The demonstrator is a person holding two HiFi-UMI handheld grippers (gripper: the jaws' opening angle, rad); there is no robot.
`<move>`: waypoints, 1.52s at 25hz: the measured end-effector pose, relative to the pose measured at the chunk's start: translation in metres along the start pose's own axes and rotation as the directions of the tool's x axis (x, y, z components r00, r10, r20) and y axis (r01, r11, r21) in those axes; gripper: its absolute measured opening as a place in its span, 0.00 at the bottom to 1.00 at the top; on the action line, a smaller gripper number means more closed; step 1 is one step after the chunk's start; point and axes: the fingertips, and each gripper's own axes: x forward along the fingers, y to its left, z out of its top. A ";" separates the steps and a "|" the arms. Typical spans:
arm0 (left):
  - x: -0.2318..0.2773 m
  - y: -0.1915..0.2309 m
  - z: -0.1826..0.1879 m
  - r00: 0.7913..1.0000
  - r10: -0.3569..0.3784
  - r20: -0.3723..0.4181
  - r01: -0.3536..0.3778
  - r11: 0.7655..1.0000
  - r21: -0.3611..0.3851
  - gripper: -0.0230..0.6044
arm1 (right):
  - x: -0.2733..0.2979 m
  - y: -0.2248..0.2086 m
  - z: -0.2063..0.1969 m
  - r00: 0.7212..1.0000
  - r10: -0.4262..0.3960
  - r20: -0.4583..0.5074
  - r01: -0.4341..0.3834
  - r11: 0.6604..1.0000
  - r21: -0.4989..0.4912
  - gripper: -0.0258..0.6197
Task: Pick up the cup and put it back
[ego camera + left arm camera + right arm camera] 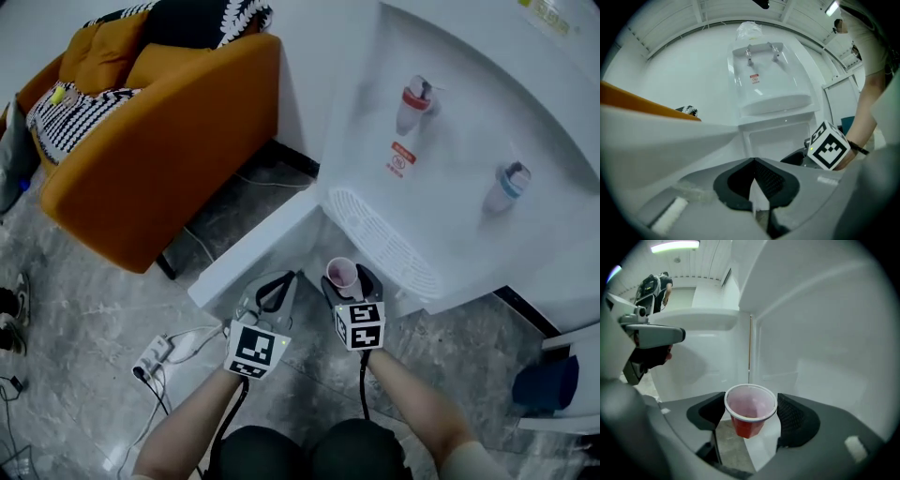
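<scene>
Right gripper point(751, 420) grips the red cup point(750, 404) — seemingly in mid-air; left gripper point(754, 173) — clenched, empty.

head: steeply down from above | gripper views: low, close, facing dispenser point(450, 141) | shared: dispenser

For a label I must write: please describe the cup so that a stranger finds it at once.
Start at the white water dispenser. In front of its base, the right gripper holds the cup. It is red with a white rim; the left gripper holds nothing.
</scene>
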 end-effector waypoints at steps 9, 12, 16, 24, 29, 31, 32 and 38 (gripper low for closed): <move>-0.059 0.020 0.088 0.997 0.022 -0.071 -0.025 0.998 -0.051 0.04 | -0.069 0.081 0.086 0.981 0.195 -0.021 -0.196 0.978 -0.075 0.58; -0.083 0.026 0.128 0.994 0.032 -0.101 -0.034 0.999 -0.022 0.04 | -0.098 0.101 0.119 0.974 0.225 -0.030 -0.227 0.973 -0.054 0.58; -0.116 0.044 0.181 0.990 0.070 -0.126 -0.076 0.996 -0.046 0.04 | -0.143 0.116 0.177 0.967 0.254 -0.030 -0.255 0.966 -0.043 0.58; -0.170 0.053 0.324 0.986 0.090 -0.141 -0.102 0.992 -0.079 0.04 | -0.242 0.096 0.305 0.966 0.246 -0.074 -0.245 0.969 0.033 0.58; -0.191 0.050 0.413 0.990 0.048 -0.132 -0.056 0.996 -0.062 0.04 | -0.313 0.087 0.383 0.971 0.227 -0.068 -0.224 0.973 0.057 0.58; -0.199 0.050 0.449 0.991 0.032 -0.129 -0.040 0.997 -0.059 0.04 | -0.344 0.086 0.416 0.974 0.221 -0.051 -0.217 0.974 0.067 0.58; -0.205 0.051 0.467 0.992 0.030 -0.126 -0.038 0.997 -0.065 0.04 | -0.360 0.087 0.432 0.975 0.219 -0.041 -0.215 0.974 0.074 0.58; -0.246 0.064 0.581 0.996 0.061 -0.062 -0.066 0.994 -0.081 0.04 | -0.454 0.104 0.524 0.973 0.231 0.023 -0.232 0.972 0.039 0.58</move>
